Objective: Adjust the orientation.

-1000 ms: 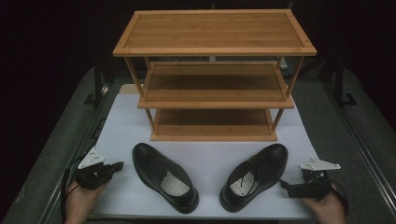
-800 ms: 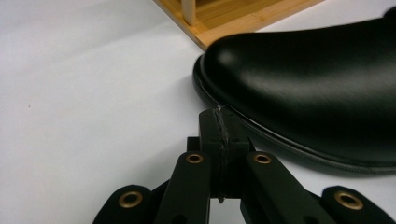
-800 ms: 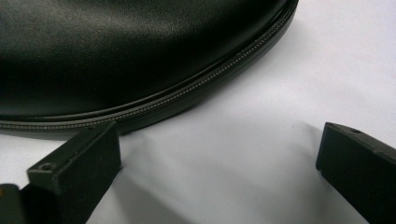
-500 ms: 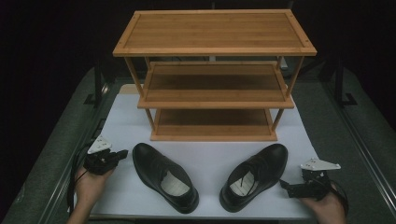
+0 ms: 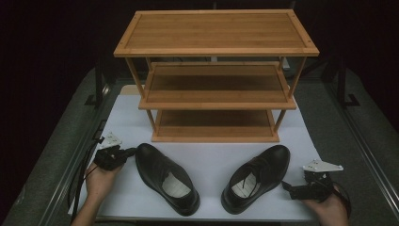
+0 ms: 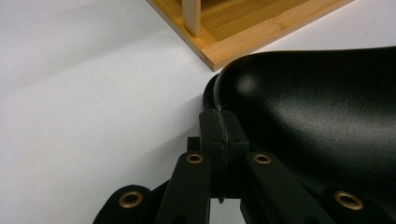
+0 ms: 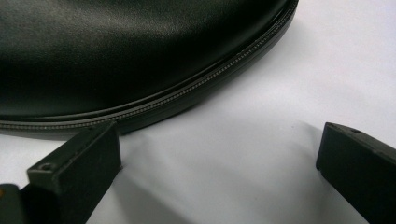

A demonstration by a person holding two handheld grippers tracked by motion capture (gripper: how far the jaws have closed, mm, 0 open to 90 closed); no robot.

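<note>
Both black dress shoes — left shoe (image 5: pixel 167 178), right shoe (image 5: pixel 256 176) — lie before the wooden shoe rack (image 5: pixel 215 75), not yet shelved. Left gripper (image 5: pixel 128 151) clenched empty at the toe; right gripper (image 5: pixel 288 187) spread wide — nothing grasped.

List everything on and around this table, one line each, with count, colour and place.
shoe rack: 1, light brown wood, three shelves, at the far middle of the mat.
left shoe: 1, black leather, on the mat in front of the rack, toe toward the rack, pale insole showing.
right shoe: 1, black leather, on the mat to the right of the other, toe toward the rack.
mat: 1, white, under the rack and the shoes.
table: 1, dark grey, under the mat.
left claw: 1, black, jaws together, tips at the toe of the left shoe.
right claw: 1, black, jaws apart, beside the right shoe.
hands: 2, at the near edge, one on each claw.
</note>
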